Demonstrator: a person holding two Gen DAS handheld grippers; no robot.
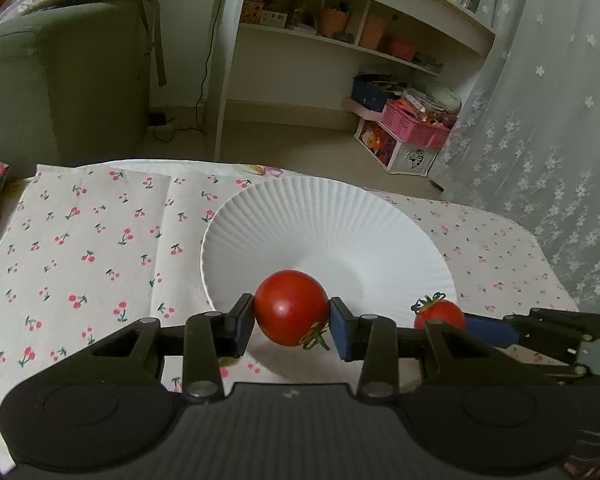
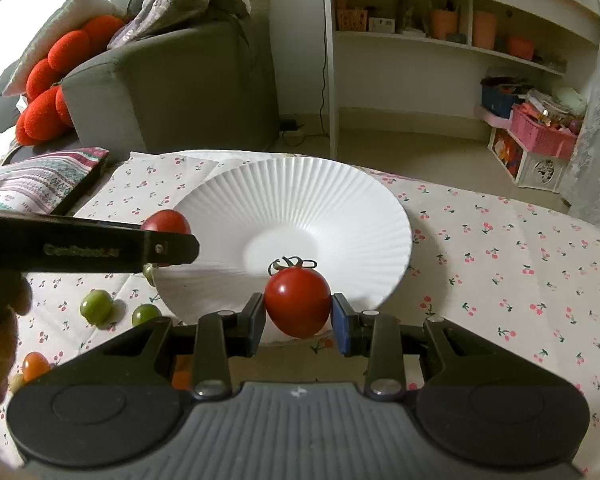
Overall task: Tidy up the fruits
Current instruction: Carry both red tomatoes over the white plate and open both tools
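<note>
Altogether two red tomatoes point(image 1: 291, 307) point(image 2: 298, 301), one clamped in each gripper point(image 1: 292, 320) point(image 2: 298, 316) (one white plate point(image 1: 300, 216)).

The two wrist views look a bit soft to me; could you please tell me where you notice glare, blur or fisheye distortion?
Left wrist view: dim and greenish; small highlight on the held tomato; shelves bow, corners go black. Right wrist view: brighter; a glint on its tomato; the plate nearly washes out, ribs still readable; the left gripper's arm crossing at left looks soft, its printed lettering blurred.
</note>
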